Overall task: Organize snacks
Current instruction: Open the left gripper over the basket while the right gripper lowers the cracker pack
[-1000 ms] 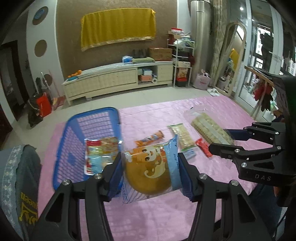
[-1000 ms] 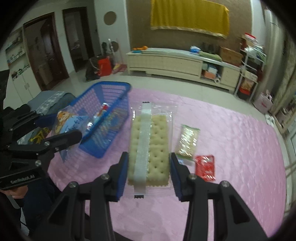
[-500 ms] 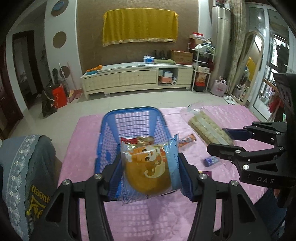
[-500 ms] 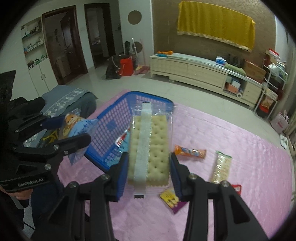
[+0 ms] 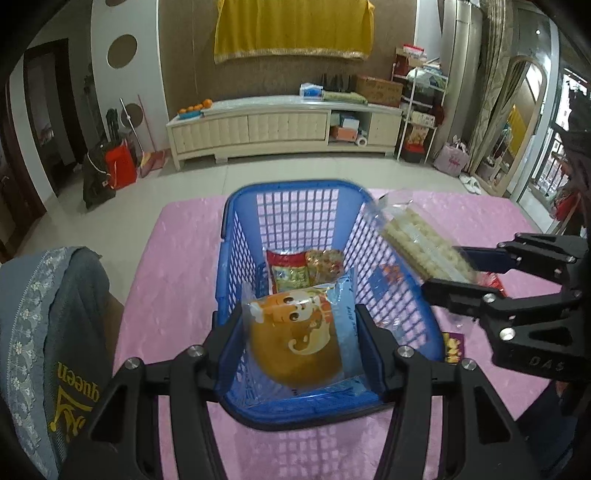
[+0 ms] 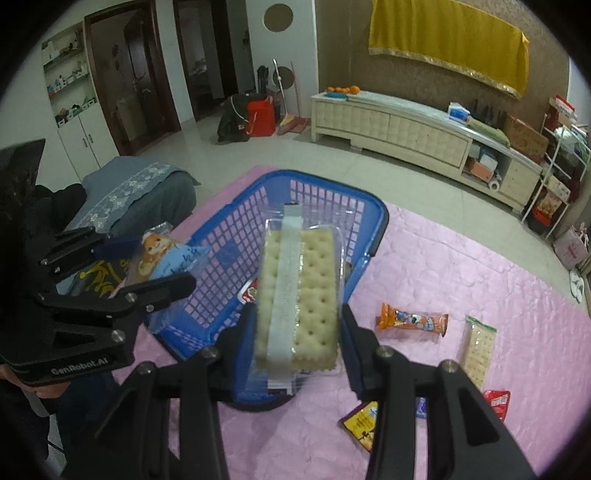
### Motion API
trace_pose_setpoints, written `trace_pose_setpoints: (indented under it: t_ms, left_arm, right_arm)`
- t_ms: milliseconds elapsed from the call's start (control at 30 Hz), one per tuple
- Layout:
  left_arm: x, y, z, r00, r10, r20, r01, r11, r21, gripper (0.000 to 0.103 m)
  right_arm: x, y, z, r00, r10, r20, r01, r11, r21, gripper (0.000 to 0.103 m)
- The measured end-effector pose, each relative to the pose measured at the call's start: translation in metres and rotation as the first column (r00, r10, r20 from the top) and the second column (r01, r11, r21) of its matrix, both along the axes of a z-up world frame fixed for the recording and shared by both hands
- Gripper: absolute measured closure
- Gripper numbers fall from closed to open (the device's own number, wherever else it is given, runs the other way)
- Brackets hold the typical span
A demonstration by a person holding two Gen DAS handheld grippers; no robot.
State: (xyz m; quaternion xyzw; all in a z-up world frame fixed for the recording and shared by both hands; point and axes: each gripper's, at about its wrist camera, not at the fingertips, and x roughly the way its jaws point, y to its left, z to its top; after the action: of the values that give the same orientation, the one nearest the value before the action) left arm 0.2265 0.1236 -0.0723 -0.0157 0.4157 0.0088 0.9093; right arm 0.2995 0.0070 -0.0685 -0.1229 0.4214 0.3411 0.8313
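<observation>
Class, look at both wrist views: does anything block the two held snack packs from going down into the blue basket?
Nothing visible does. The left gripper holds the bun pack over the blue basket, the right gripper holds the cracker pack above its rim, and the snacks inside lie flat, leaving room.

Both wrist cameras look forward and down, close above the blue basket (image 5: 295, 229); the left faces it squarely, the right obliquely; each view shows the other gripper.

Cream sideboard (image 5: 284, 127) beneath yellow wall cloth (image 5: 293, 27)
</observation>
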Motion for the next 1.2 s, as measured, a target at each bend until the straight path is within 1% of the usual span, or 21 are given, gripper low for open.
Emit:
trace_pose_setpoints:
  t_ms: [167,267,300,367,400,500,667,900,1033,1200]
  left_arm:
    - [0.004,0.004,-0.017,0.999,0.006,-0.038,-0.007,1.0,-0.03,0.049]
    - [0.002,0.004,-0.02,0.999,-0.001,-0.049,-0.001,0.999,-0.033,0.048]
    - [0.001,0.003,-0.021,0.999,-0.004,-0.053,0.003,0.999,-0.032,0.047]
    - [-0.001,0.001,-0.02,0.998,-0.01,-0.061,0.009,1.0,-0.013,0.037]
    - [-0.005,-0.001,-0.018,0.999,-0.008,-0.054,0.008,1.0,0.0,0.036]
    - [-0.012,0.002,-0.008,0.999,-0.007,-0.039,0.007,1.0,-0.001,0.03]
    - [-0.027,0.006,0.011,1.0,0.017,-0.003,-0.017,1.0,-0.013,0.03]
    - [-0.048,0.013,0.038,0.997,0.048,0.058,-0.048,0.999,-0.006,0.025]
    - [-0.05,0.019,0.044,0.995,0.065,0.071,-0.065,0.998,0.001,0.025]
    - [-0.047,0.028,0.043,0.993,0.091,0.073,-0.091,0.996,0.001,0.025]
  right_arm:
    - [0.006,0.0,-0.009,1.0,-0.012,-0.02,0.012,1.0,-0.016,0.056]
    - [0.005,-0.001,-0.008,1.0,-0.018,-0.023,0.018,1.0,-0.019,0.056]
    - [0.005,-0.001,-0.008,1.0,-0.019,-0.023,0.019,1.0,-0.018,0.056]
    - [0.003,0.0,-0.005,1.0,-0.016,-0.024,0.016,1.0,-0.016,0.056]
    - [0.003,0.001,-0.002,1.0,-0.013,-0.021,0.013,1.0,-0.015,0.056]
    - [-0.003,0.0,0.004,1.0,-0.002,-0.006,0.002,1.0,-0.008,0.056]
    - [-0.013,-0.004,0.018,1.0,0.0,0.013,0.0,1.0,0.014,0.056]
    - [-0.025,-0.002,0.037,0.999,0.022,0.045,-0.024,0.999,0.039,0.056]
    - [-0.025,0.009,0.04,0.998,0.044,0.054,-0.046,0.998,0.038,0.056]
    - [-0.018,0.027,0.037,0.997,0.063,0.041,-0.064,0.997,0.036,0.056]
